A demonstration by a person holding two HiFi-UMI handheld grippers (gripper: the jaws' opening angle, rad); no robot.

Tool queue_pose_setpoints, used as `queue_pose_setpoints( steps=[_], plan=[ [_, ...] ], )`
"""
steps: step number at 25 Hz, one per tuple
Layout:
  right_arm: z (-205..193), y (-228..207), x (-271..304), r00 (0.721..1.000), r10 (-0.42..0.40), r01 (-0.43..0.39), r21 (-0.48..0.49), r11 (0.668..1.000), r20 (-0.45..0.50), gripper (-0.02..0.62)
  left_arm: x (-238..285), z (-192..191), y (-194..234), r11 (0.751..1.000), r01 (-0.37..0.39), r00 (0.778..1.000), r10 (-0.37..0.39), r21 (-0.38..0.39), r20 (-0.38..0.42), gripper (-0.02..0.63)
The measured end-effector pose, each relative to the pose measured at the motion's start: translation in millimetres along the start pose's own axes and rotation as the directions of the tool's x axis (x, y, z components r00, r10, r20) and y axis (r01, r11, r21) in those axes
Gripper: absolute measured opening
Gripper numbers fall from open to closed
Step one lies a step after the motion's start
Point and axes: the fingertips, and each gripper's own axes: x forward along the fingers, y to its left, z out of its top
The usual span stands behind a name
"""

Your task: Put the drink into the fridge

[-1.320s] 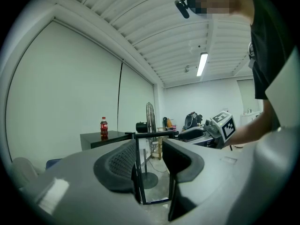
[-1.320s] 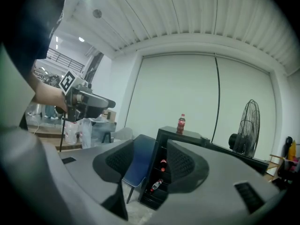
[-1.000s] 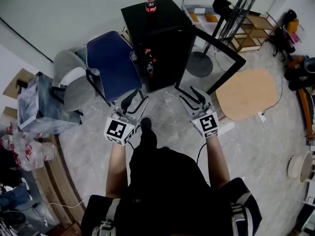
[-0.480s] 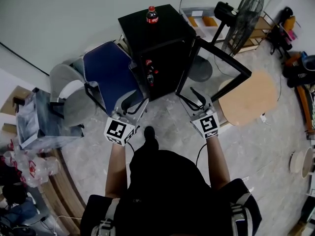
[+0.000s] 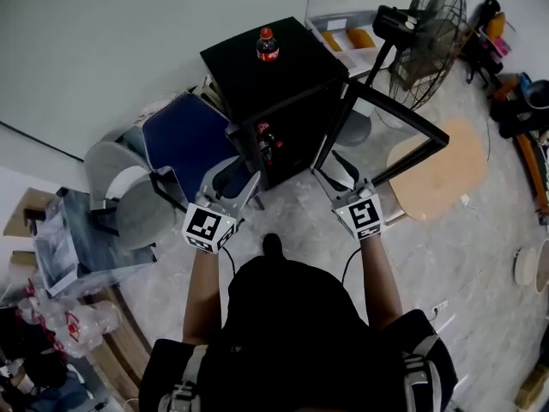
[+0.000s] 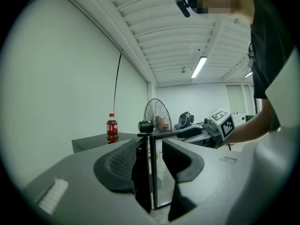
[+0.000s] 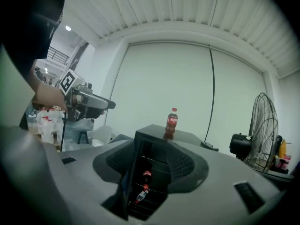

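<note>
Our left claw (image 5: 238,184) is spread with nothing between its jaws, and so is our right claw (image 5: 339,168). Both point at the fridge (image 5: 296,69) and are well short of it. Its glass door (image 5: 390,117) stands swung open on our right, so we judge the step in hand to be the approach to the drink (image 5: 267,45).

To do it well, we should carry one claw up over the fridge's front edge and keep it level. We centre the bottle's body between the spread jaws, below the shoulder, then close squarely so it does not tip. The open door leaves the right claw little room, so we should keep clear of its frame. Bottles (image 7: 143,184) already lie on a shelf inside, so we will want a free spot.

The drink stands upright on the fridge top, a little toward its wall-side edge and away from all four corners. It is a small bottle of dark liquid with a red cap and red label, probably cola, though the print is too small to read.
</note>
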Motion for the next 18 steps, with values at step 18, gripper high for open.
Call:
queue_pose_setpoints(
  steps=[18],
  plan=[
    [22.6, -24.4, 76.8, 0.997, -0.080, 0.080, -0.026, 0.996, 0.007, 0.219, 26.3, -16.5, 75.5, 0.998, 0.056, 0.998, -0.056, -0.031, 0.007, 0.170]
  ],
)
